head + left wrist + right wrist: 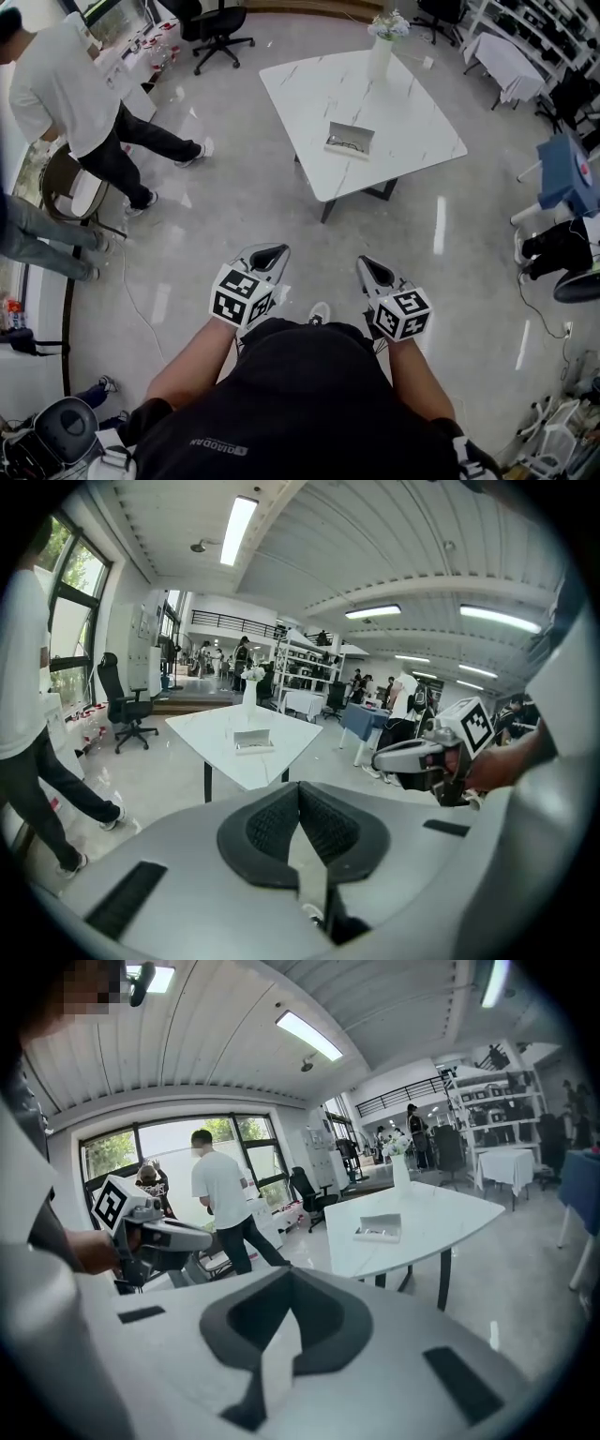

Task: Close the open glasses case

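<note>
The table [412,103] is white with grey veins, the glasses case [350,140] silvery, left gripper [277,250] and right gripper [362,263] grey.

Black short-sleeved shirt [309,403] (grey lettering); grey left gripper [269,255] and right gripper [374,273] with black-and-white marker cubes [242,295]

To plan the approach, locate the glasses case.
Head view, upper centre-right: the glasses case lies open on the white table, nearer us than the vase.
</note>
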Motion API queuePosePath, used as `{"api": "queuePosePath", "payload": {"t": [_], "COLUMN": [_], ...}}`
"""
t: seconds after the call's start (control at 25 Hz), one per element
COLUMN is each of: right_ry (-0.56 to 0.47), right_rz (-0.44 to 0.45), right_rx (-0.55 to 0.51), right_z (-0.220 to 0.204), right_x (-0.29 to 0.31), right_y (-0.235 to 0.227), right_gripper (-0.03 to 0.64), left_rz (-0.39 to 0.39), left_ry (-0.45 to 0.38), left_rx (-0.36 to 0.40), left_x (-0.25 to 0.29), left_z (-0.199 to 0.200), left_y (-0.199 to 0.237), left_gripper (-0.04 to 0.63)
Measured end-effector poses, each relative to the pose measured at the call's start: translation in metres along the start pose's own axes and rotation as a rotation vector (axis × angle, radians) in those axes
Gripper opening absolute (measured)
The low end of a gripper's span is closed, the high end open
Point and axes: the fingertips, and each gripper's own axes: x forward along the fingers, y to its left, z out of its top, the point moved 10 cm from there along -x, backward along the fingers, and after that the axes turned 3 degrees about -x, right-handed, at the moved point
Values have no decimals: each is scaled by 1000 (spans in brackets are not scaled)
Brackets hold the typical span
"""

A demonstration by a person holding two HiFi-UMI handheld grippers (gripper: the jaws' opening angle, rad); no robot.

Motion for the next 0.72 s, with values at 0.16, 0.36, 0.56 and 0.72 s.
{"api": "queuePosePath", "payload": {"t": [0.16,0.36,0.56,0.72], "right_ry": [0,-3,7,6], "right_rz": [28,54,70,88], "right_rx": [-24,-39,-18,28], "right_z": [16,28,23,21], "right_x": [12,24,29,25], "right_y": [-29,-58,-73,-78], "right_gripper": [2,2,2,2], "left_rz": [19,39,48,59], "left_ry": [-16,-17,-4,11], "left_rx": [-11,-17,-15,24], "left_x": [25,50,68,74], "left_z": [18,30,35,39], "left_y": [2,1,0,-3], "left_gripper": [3,3,3,3]}}
